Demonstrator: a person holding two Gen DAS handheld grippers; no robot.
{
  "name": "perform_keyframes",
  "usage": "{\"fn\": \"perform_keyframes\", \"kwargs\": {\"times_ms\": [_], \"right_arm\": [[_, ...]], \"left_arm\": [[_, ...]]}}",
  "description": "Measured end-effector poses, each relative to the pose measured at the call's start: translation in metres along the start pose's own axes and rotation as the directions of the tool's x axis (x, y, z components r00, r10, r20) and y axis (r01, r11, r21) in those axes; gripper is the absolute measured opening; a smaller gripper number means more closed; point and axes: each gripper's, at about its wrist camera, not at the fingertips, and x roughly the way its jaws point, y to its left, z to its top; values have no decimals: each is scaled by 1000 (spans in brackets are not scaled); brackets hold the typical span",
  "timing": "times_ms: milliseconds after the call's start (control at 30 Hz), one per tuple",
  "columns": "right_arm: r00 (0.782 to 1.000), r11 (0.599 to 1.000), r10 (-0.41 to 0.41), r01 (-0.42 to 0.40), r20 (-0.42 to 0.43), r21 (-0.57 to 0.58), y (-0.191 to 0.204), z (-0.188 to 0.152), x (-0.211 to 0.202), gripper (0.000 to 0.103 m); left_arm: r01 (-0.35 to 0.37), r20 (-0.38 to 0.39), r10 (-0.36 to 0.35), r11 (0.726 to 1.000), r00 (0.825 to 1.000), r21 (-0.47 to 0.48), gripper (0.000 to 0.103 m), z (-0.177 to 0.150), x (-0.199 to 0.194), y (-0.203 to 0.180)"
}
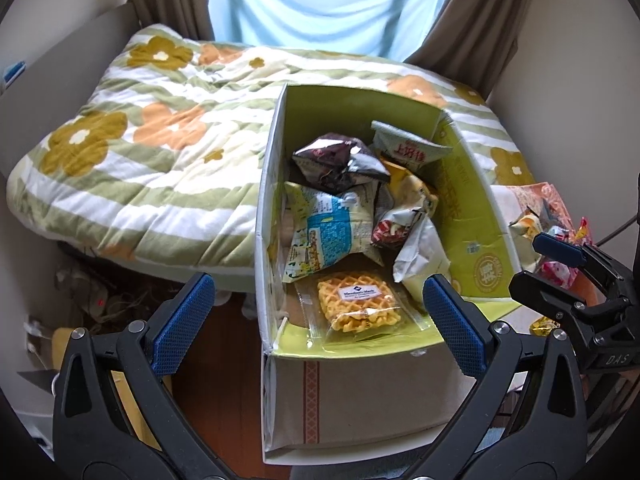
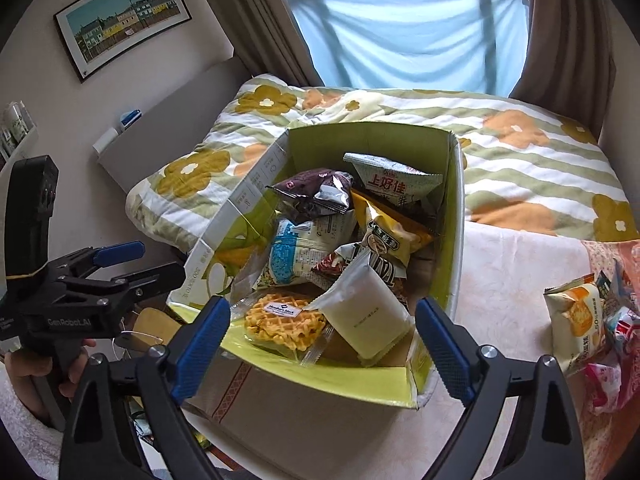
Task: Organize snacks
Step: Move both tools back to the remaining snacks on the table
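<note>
Nearest, left gripper (image 1: pixel 318 316) and right gripper (image 2: pixel 322 344): both empty, jaws spread wide, poised over the near end of the cardboard box (image 2: pixel 456 248). Just beyond, waffle pack (image 2: pixel 286 320) flat on the box floor, white pouch (image 2: pixel 366 320) leaning beside it; farther in, blue-white bag (image 2: pixel 300 254), yellow bag (image 2: pixel 390 232), dark foil bag (image 2: pixel 312 194). Right of the box, loose snacks (image 2: pixel 580 320) still on the tablecloth (image 2: pixel 500 280). Likely next: swing right, pinch one bag by its crimped edge, lift gently, drop into open space near the front. Far behind, floral quilt (image 2: pixel 520 160).
</note>
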Motion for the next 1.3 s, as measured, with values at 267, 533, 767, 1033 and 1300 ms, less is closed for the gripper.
{"fn": "perform_keyframes", "kwargs": {"times_ms": [267,533,767,1033,1300], "right_arm": [[993,996,-86,83,87,32,-2,-5,-41,92],[970,975,-205,191,134,110,-35,-21,-89,92],[938,942,-312,284,154,177,-90,-39,-133,92],[929,921,-358,336,93,196,-170,-68,-162,92],[953,940,-300,290,31,178,-235,-93,-156,92]], "left_arm": [[64,52,-67,996,996,56,103,3,-19,-20],[153,76,-166,976,983,153,103,9,-26,-68],[221,56,-238,950,970,220,103,9,-26,-135],[272,2,-281,932,960,238,103,11,-1,-231],[260,-77,-249,949,965,180,103,7,49,-305]]}}
